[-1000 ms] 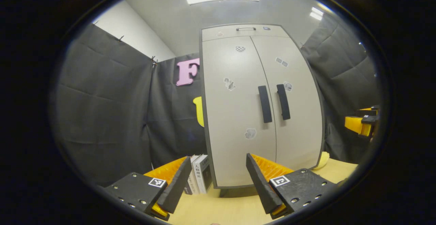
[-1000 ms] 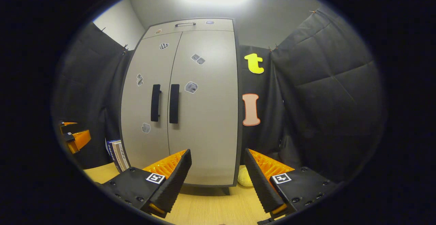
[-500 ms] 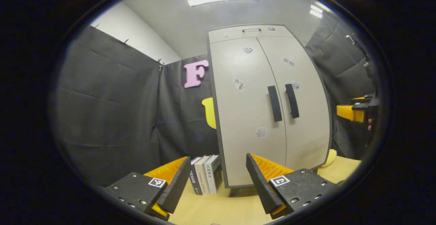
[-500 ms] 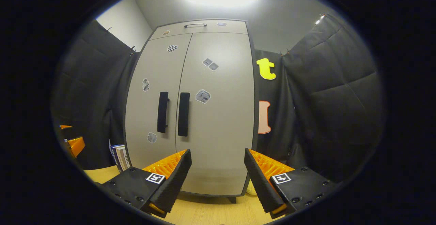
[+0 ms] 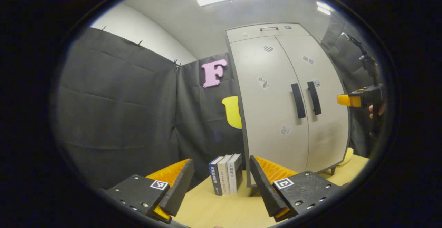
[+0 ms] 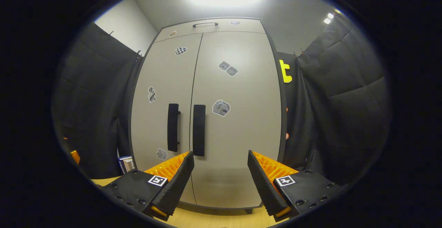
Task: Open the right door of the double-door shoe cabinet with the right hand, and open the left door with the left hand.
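The tall grey double-door shoe cabinet stands on the pale wooden table against the black cloth wall, both doors closed. Its right door and left door meet at the middle, each with a vertical black bar handle: the right handle and the left handle, just beside each other. Three upright books stand just left of the cabinet. My right gripper faces the right door, jaws spread wide and holding nothing. My left gripper is off to the cabinet's left, likewise released and gaping, near the books
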### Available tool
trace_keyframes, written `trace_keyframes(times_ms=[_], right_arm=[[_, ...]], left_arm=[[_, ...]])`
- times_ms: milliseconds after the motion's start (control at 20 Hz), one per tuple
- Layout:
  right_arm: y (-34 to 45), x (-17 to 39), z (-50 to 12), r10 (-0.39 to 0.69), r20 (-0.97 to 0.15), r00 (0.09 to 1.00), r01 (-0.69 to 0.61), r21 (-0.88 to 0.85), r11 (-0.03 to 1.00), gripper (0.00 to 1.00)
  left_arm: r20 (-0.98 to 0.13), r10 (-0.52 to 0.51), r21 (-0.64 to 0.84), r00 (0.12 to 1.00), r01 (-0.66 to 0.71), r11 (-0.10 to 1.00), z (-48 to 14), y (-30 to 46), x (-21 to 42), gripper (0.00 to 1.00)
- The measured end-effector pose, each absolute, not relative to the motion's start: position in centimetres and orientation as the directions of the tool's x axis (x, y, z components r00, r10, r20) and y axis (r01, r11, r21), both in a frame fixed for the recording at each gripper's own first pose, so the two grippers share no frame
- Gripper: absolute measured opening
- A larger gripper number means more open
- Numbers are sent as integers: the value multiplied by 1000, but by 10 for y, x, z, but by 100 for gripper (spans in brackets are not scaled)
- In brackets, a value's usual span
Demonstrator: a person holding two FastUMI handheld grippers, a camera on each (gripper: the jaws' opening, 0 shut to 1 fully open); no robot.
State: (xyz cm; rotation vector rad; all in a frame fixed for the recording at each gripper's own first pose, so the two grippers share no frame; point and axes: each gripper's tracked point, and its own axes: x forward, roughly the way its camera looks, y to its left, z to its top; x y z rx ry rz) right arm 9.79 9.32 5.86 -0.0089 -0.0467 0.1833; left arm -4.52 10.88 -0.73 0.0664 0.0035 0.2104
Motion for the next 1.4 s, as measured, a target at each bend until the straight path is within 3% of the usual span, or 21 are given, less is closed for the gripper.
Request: trace_keyframes(times_ms=[600, 950, 1050, 1100, 1150, 1200, 1400], right_arm=[[145, 155, 81, 212, 29, 977, -212, -13, 977, 98], [165, 197, 68, 203, -62, 977, -204, 2, 979, 98], [166, 208, 61, 188, -92, 978, -188, 7, 982, 90], [166, 212, 57, 181, -108, 978, -181, 7, 983, 80], [168, 216, 56, 176, -113, 978, -176, 13, 984, 79], [169, 217, 55, 178, -113, 977, -176, 26, 984, 66], [167, 214, 64, 171, -102, 980, -165, 61, 984, 44]], left_arm=[[-29, 304, 74, 952, -301, 951, -22, 147, -65, 95], [-38, 327, 69, 944, -324, 944, -25, 157, -73, 95], [-44, 338, 72, 940, -334, 940, -28, 162, -75, 95], [-45, 342, 73, 938, -339, 938, -28, 165, -75, 95], [-46, 346, 72, 937, -343, 937, -28, 167, -77, 95], [-47, 348, 72, 936, -344, 936, -28, 169, -76, 95], [-57, 352, 80, 934, -347, 934, -30, 174, -77, 95]])
